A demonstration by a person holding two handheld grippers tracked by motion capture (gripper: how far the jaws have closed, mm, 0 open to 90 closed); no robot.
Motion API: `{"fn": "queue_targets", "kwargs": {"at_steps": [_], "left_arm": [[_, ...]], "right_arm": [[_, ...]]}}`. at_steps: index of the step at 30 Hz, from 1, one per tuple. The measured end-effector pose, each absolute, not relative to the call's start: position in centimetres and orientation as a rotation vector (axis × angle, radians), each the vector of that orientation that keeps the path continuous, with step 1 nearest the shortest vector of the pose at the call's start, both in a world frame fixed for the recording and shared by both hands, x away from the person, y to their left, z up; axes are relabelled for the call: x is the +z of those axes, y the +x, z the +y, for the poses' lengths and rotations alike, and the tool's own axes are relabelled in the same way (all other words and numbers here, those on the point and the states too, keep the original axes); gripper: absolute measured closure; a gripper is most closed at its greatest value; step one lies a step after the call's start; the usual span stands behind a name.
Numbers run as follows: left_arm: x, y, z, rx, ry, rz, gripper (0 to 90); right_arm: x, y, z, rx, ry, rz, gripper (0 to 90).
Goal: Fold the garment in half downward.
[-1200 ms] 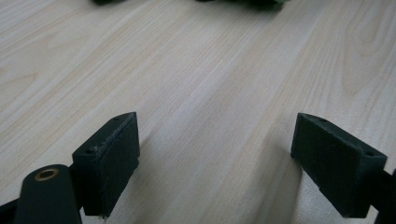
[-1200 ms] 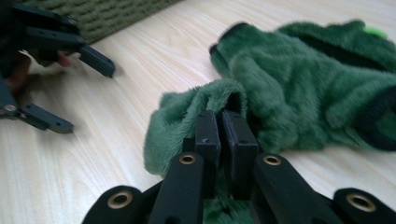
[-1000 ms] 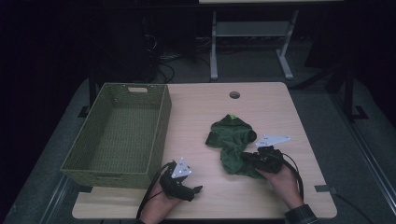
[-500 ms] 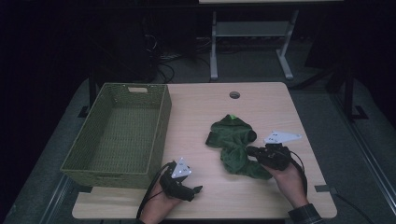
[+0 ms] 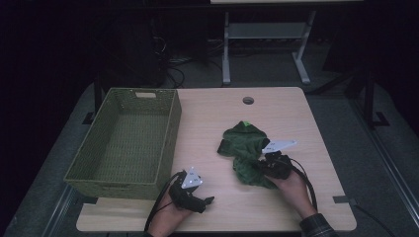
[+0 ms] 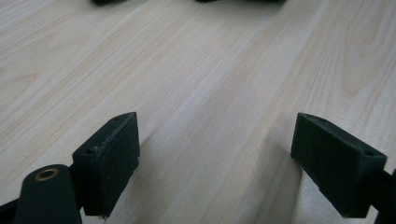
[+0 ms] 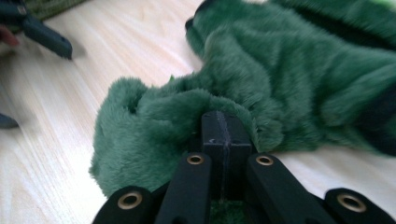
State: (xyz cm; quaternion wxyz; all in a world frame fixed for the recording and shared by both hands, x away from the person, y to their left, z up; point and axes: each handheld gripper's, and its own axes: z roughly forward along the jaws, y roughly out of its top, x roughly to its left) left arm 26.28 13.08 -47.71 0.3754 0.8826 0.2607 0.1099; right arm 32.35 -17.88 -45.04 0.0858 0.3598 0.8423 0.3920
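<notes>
Green plush cloth [image 5: 245,148] lies crumpled on the right half of the wooden bench [image 5: 212,123], well apart from the woven green basket [image 5: 126,140] that stands along the bench's left side. Its near edge is bunched around the right gripper [image 7: 223,135], whose jaws have just been closing and now meet flat together with a fold of fur pinched at their tips. Near the front edge, the left gripper [image 6: 215,149] rests with its jaws spread wide over bare wood, holding nothing.
</notes>
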Motion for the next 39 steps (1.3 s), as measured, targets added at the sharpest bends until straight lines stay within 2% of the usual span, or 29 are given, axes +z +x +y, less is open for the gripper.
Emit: {"fn": "queue_targets", "kwargs": {"at_steps": [10,19,39], "left_arm": [[-47.7,26.3,13.1,0.281,2.258,0.668,14.9],[-47.7,26.3,13.1,0.284,2.260,0.662,14.8],[-47.7,26.3,12.9,0.284,2.264,0.667,13.1]], "right_arm": [[-45.2,32.0,-17.9,1.159,1.062,2.524,88.5],[-43.1,30.9,-21.3,1.239,1.059,2.422,78.8],[-44.1,26.9,-27.5,1.203,1.125,2.365,68.6]]}}
